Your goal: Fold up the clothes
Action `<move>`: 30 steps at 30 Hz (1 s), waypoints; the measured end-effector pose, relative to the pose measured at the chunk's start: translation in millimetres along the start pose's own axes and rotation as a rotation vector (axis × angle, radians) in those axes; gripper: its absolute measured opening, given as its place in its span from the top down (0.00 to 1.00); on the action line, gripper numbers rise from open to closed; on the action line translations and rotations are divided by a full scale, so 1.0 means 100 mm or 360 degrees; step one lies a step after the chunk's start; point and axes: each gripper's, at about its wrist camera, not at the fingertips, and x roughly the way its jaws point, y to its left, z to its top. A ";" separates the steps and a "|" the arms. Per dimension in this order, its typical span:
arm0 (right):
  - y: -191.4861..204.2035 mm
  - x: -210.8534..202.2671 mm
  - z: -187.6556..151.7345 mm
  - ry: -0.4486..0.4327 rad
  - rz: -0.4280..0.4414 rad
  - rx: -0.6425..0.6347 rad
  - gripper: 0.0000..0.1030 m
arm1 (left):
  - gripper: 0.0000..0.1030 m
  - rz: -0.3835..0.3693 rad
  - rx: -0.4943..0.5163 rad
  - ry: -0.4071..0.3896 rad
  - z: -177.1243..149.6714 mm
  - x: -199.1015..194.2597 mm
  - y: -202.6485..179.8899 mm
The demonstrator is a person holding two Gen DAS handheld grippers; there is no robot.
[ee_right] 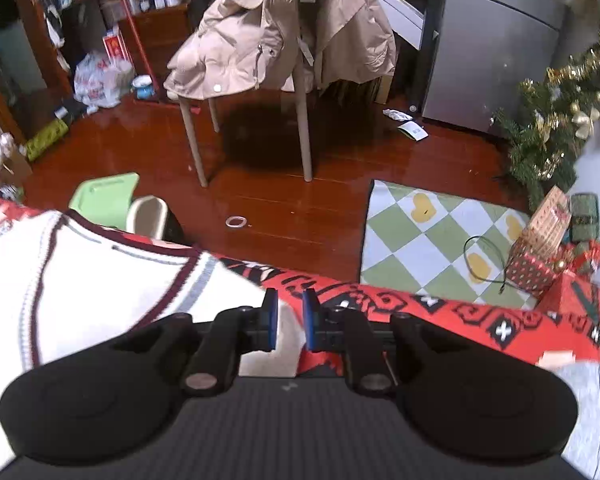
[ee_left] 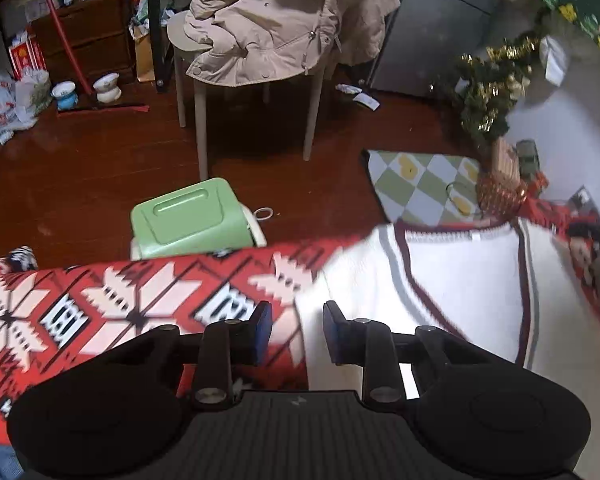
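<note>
Red patterned blanket (ee_left: 140, 304) covers the work surface; white sweater (ee_left: 460, 280) with maroon trim lies flat on it. Left gripper (ee_left: 297, 330) over the sweater's edge, jaws apart, empty. Right gripper (ee_right: 289, 320) at the opposite edge, jaws parted, holding nothing.

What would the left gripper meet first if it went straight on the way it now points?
Probably the white knit vest with maroon and grey trim: the open left gripper hangs over its left edge, where it lies on the red patterned blanket. Depth is unclear; a flatter path might clear the blanket's far edge.
</note>
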 end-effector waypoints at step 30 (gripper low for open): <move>-0.01 -0.06 -0.16 0.0062 0.0073 0.0115 0.86 | 0.81 0.0227 0.0314 -0.0063 0.11 0.24 -0.25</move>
